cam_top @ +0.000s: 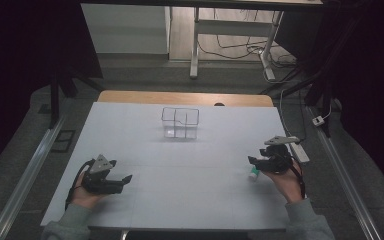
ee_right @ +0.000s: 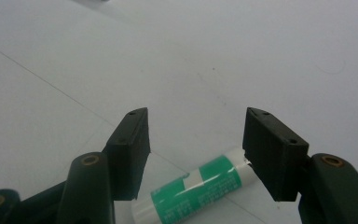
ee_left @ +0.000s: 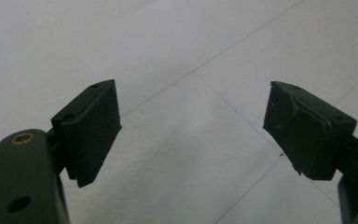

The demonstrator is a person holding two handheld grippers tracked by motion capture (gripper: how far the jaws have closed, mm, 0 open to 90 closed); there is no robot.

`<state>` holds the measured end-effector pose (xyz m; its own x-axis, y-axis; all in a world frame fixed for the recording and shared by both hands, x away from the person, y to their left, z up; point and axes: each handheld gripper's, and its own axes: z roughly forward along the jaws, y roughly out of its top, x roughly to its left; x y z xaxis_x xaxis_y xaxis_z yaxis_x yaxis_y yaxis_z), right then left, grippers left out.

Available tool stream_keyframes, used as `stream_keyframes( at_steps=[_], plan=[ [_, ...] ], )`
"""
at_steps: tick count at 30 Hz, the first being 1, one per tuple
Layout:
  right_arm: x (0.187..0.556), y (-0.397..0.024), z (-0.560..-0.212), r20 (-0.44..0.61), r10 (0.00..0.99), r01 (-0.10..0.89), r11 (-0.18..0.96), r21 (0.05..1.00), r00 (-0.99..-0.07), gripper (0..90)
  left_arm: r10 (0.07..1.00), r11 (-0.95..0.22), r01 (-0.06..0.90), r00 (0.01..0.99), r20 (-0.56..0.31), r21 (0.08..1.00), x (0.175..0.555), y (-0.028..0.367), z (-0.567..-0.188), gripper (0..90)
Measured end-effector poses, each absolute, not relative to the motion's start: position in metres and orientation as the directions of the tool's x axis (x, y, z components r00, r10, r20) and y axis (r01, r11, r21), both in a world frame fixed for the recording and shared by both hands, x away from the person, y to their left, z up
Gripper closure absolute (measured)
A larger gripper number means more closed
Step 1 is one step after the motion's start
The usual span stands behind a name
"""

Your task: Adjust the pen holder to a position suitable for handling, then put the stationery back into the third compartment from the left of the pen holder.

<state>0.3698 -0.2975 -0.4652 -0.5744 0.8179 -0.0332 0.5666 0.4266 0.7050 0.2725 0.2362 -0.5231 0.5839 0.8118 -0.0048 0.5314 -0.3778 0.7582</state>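
Right claw (ee_right: 193, 140) held spread above glue stick (ee_right: 200, 193), stick lying flat on worktop (cam_top: 190, 165), ungripped, left claw (ee_left: 191, 126) wide open, nothing held, at eight o'clock

A white table (cam_top: 190, 150) with a wooden far edge – a clear divided box (cam_top: 180, 122) stands near its far middle; a white power strip (cam_top: 298, 150) lies at its right edge

The glue stick (ee_right: 200, 192) is green and white with a white cap. The counter (cam_top: 180, 180) is pale grey-white with thin seam lines. Both claws are black, the organizer (cam_top: 180, 122) clear.
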Motion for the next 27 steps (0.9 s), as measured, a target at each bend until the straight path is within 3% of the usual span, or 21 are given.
stream_keyframes(
  at_steps=[27],
  plan=[
    [0.3651,-0.3050,-0.4669,0.005,0.888,0.665,0.341,0.664,-0.460,37.5,0.808,-0.385,0.523,0.590,0.004,0.760,0.2715,0.2349,-0.5220,18.4]
  ],
)
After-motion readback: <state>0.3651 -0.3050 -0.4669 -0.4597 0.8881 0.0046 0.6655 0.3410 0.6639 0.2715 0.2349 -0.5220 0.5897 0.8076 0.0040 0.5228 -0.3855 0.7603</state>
